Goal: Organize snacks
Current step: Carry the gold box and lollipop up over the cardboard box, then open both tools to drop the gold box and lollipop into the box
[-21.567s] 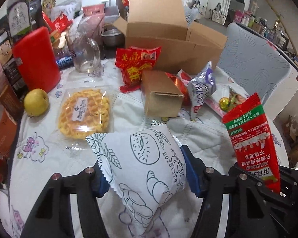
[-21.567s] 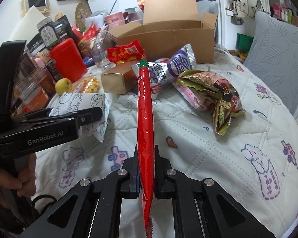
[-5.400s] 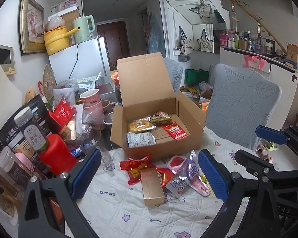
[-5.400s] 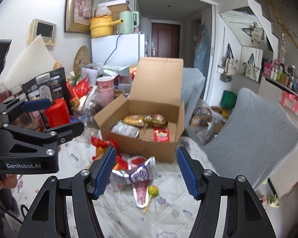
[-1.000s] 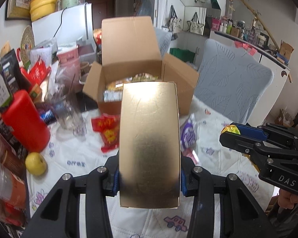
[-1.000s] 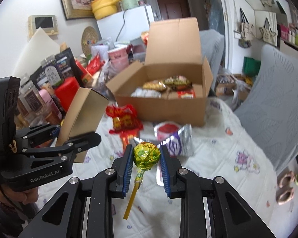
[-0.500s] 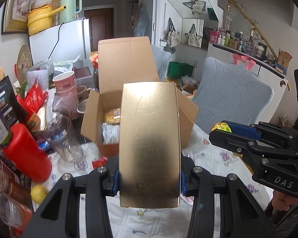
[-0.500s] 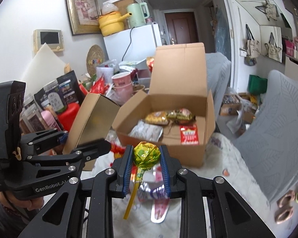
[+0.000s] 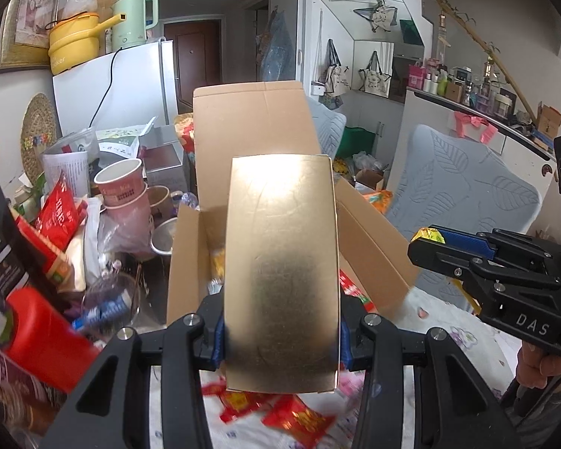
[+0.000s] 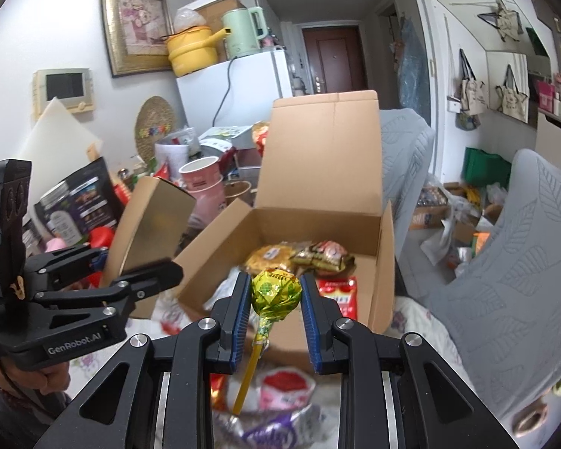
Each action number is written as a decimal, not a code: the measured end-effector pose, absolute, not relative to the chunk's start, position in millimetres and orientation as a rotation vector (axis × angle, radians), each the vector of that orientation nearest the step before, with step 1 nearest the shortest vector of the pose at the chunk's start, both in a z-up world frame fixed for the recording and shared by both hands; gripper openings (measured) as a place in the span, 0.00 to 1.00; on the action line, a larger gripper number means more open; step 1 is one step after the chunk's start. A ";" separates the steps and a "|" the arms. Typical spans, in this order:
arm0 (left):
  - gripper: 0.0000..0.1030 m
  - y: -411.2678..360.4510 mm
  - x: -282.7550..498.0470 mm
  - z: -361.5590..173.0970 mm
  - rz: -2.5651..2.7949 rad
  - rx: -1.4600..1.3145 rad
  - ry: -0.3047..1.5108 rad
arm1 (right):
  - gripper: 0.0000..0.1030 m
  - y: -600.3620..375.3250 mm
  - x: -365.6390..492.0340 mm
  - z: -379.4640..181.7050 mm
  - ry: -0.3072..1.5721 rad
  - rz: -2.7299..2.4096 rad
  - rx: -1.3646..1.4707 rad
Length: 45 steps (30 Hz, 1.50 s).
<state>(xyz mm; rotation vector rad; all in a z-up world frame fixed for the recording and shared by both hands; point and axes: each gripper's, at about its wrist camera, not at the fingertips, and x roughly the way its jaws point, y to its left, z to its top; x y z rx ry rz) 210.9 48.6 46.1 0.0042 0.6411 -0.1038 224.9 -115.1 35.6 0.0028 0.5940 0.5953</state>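
Left gripper (image 9: 280,331) clamped on the shiny gold rectangular carton (image 9: 280,269), raised before the open brown cardboard box (image 10: 310,232) (snack packets inside), right gripper (image 10: 275,308) pinching a yellow-green foil-wrapped lollipop (image 10: 276,289), stick hanging down, just short of the box's front wall.

Cluttered table (image 9: 463,321) with a printed white cloth.
An open cardboard box (image 10: 381,262), red packets (image 9: 295,417) and a red canister (image 9: 45,336) rest on it.
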 end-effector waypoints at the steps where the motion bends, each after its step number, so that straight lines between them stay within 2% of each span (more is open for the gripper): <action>1: 0.42 49.5 214.3 45.5 -0.102 0.005 0.642 | 0.25 -113.9 232.0 34.7 0.597 0.592 0.005; 18: 0.42 60.8 299.3 27.6 -0.088 0.019 0.694 | 0.25 -95.9 319.5 30.0 0.645 0.543 0.003; 26: 0.42 60.7 326.4 3.7 -0.071 0.036 0.770 | 0.25 -83.2 353.7 5.2 0.719 0.513 -0.041; 45: 0.43 53.6 350.0 -46.4 -0.066 0.054 0.967 | 0.26 -72.4 369.2 -40.2 0.842 0.475 -0.101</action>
